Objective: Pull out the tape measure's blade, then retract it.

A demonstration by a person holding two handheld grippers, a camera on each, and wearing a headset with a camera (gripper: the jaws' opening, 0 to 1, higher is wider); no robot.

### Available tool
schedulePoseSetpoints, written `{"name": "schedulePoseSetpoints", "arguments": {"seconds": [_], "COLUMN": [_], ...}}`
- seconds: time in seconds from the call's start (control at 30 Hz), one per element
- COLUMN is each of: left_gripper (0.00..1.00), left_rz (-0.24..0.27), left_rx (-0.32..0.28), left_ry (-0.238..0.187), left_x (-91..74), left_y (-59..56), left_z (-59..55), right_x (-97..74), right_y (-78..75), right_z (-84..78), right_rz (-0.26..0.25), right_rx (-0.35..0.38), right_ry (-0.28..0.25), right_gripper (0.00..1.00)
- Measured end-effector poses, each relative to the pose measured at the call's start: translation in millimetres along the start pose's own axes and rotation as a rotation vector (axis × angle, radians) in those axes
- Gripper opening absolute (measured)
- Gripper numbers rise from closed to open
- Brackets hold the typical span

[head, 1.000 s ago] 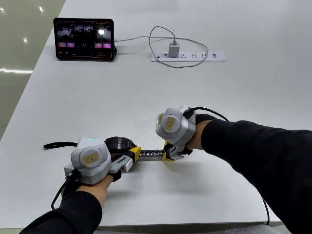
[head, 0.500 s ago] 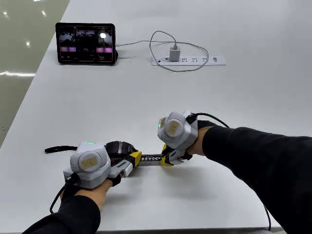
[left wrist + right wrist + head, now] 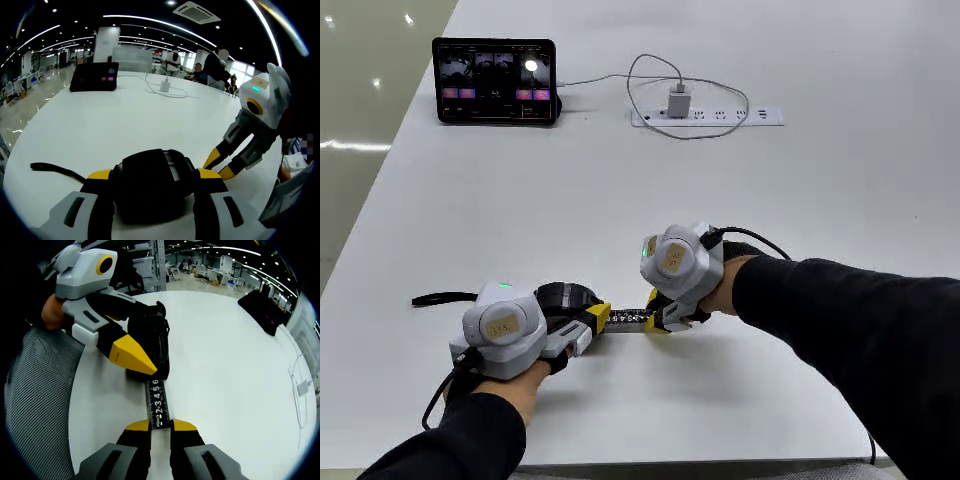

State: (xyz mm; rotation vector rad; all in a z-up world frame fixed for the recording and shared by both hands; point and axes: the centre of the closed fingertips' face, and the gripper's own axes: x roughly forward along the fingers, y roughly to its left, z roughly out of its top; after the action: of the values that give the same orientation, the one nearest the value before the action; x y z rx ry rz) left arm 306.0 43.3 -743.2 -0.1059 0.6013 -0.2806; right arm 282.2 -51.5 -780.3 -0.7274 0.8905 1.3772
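Now L tool [image 3: 155, 174] tight round tape measure [image 3: 565, 298], R tool [image 3: 161, 426] tight on blade [image 3: 156, 400].

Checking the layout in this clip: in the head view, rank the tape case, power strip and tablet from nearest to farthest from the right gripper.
1. Tape case, just left of the right gripper, with a short stretch of blade between them.
2. Power strip, ahead on the far side.
3. Tablet, far left corner.

White table [image 3: 620, 190] bears tablet [image 3: 495, 80], power strip [image 3: 720, 116], tape measure [image 3: 566, 297].
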Motion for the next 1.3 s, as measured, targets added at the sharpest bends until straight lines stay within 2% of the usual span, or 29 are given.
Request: {"name": "schedulePoseSetpoints", "arguments": {"seconds": [0.27, 0.43, 0.5, 1.3], "left_gripper": [0.59, 0.59, 0.59, 0.59], "left_rz": [-0.001, -0.003, -0.004, -0.004], "left_rx": [-0.001, -0.003, -0.004, -0.010], "left_ry": [0.000, 0.000, 0.000, -0.001], "left_x": [-0.2, 0.1, 0.5, 0.4], "left_y": [0.1, 0.4, 0.7, 0.2], "left_z": [-0.3, -0.3, -0.5, -0.8], "right_x": [1.8, 3.1, 3.8, 11.5], "right_y": [0.7, 0.5, 2.1, 2.0], "right_z": [3.9, 6.9, 7.9, 19.4], "right_rz": [-0.003, 0.011, 0.011, 0.005], "right_rx": [0.002, 0.045, 0.023, 0.017], "right_ry": [-0.003, -0.012, -0.014, -0.038], "right_gripper": [0.10, 0.10, 0.10, 0.10]}}
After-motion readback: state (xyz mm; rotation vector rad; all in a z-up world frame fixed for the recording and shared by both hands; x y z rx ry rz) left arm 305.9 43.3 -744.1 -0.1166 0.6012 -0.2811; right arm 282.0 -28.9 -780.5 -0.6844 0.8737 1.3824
